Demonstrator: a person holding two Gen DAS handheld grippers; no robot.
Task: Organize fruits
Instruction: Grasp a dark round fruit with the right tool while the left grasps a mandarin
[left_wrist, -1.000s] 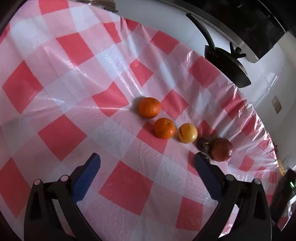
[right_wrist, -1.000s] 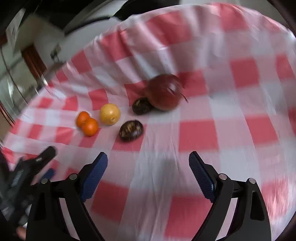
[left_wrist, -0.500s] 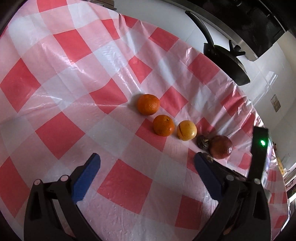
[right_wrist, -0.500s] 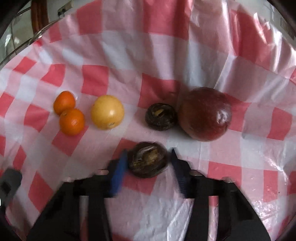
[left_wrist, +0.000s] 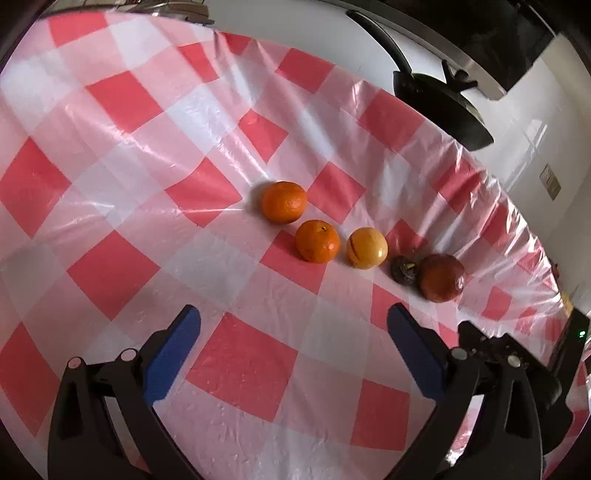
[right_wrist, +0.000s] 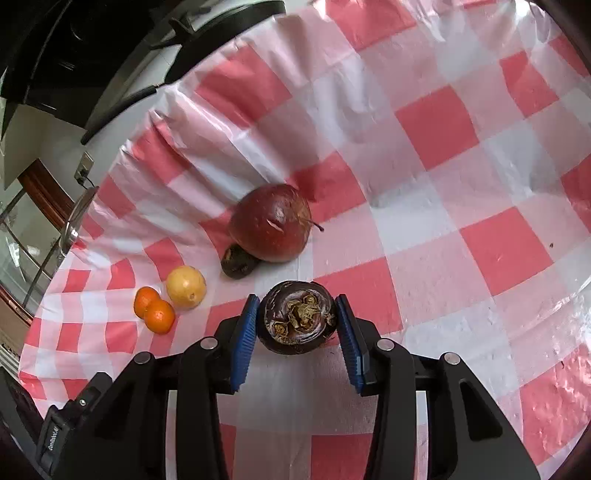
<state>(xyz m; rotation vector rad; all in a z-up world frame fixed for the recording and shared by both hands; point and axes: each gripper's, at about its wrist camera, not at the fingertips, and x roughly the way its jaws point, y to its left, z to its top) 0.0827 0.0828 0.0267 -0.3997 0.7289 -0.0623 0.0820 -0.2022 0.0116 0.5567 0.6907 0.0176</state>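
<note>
Since a second ago, the dark mangosteen (right_wrist: 297, 317) has been clamped between the right gripper (right_wrist: 297, 325) pads, at six o'clock from the apple (right_wrist: 271, 223); the left gripper (left_wrist: 293, 328) is held wide, empty.

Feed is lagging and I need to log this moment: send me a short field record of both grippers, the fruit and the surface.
right gripper: shut on dark round fruit
left gripper: open, nothing between its fingers
row on cloth: two oranges, yellow fruit, small dark fruit, red apple
contact: small dark fruit touches red apple
surface: red and white checked tablecloth
background: black pan beyond the cloth's edge
</note>
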